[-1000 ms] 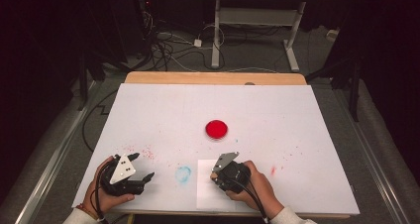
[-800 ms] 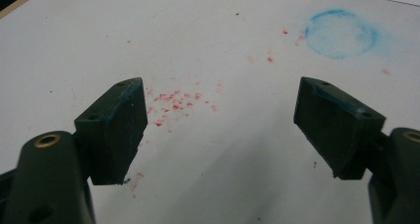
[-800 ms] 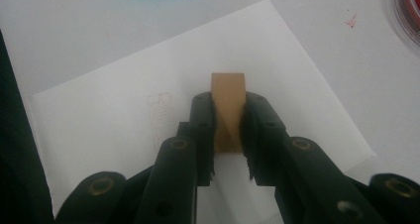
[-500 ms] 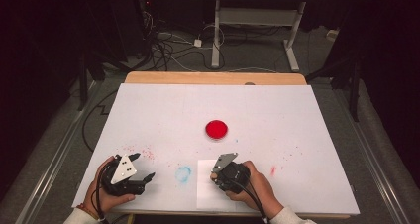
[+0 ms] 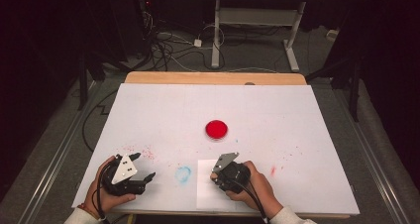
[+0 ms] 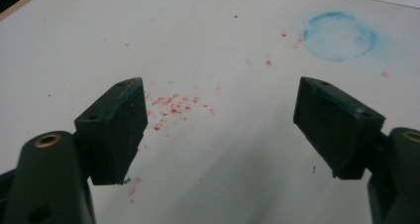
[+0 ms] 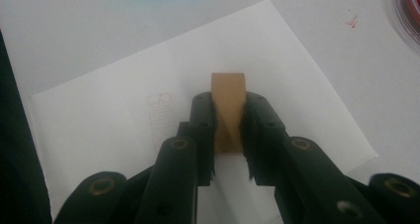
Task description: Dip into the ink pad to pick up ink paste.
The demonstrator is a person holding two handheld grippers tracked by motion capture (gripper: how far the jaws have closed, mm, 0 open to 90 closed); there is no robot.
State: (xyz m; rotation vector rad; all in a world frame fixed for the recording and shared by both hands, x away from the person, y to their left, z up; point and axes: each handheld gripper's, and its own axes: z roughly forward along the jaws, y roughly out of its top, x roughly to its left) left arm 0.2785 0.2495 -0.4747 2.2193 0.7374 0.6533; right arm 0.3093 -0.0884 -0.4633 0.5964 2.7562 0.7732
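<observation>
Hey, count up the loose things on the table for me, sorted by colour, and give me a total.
Red: 1, the round red dish.
White: 1, the paper sheet near the table's front edge.
Tan: 1, the small wooden block held in the right gripper over the sheet.
Total: 3.
</observation>
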